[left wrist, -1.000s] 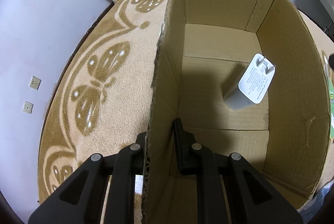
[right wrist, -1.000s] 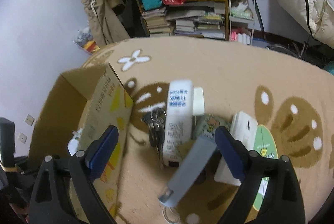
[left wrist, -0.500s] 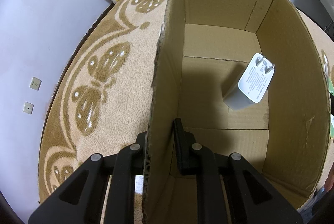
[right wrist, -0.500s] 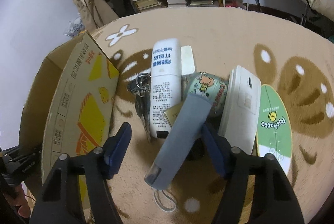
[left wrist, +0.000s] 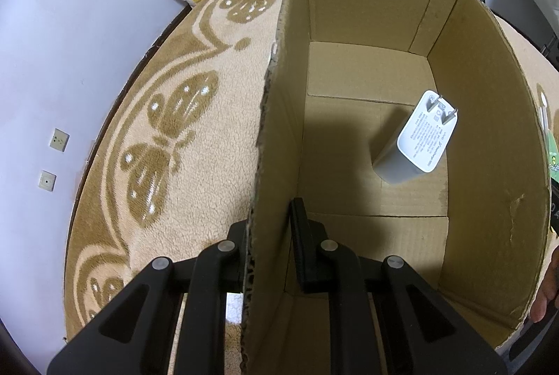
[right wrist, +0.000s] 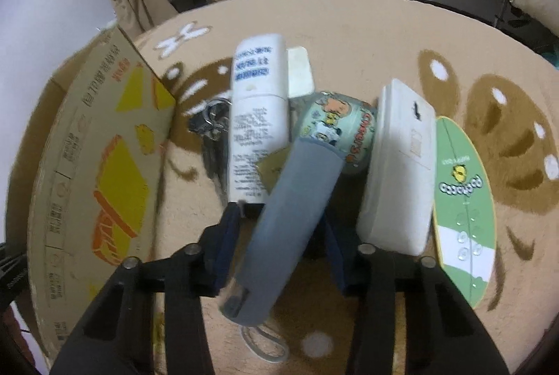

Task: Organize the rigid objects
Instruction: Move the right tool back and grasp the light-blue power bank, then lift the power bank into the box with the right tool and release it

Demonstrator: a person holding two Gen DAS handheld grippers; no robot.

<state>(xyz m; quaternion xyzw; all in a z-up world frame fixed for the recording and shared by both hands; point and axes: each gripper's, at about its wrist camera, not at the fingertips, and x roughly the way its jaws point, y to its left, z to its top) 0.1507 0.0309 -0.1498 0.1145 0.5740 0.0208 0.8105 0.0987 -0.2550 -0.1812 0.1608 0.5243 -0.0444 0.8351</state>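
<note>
Matt corrugated cardboard box [left wrist: 489, 137]; smooth white plastic charger [left wrist: 415, 144]; fuzzy pile carpet [left wrist: 209, 172]; metal keys [right wrist: 209, 127].

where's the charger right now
In the left wrist view, the charger stands on the box floor, prongs up, near the right wall.

Charger [left wrist: 415, 141] stands in box [left wrist: 489, 130], toward its right wall, prongs up. Box sits on rug [right wrist: 349, 26], left of the object cluster. Cluster, left to right: keys [right wrist: 209, 127], bottle [right wrist: 258, 123], tin [right wrist: 339, 130], flat case [right wrist: 401, 172], card [right wrist: 461, 200]. Pouch [right wrist: 290, 221] lies over the tin's near side.
</note>
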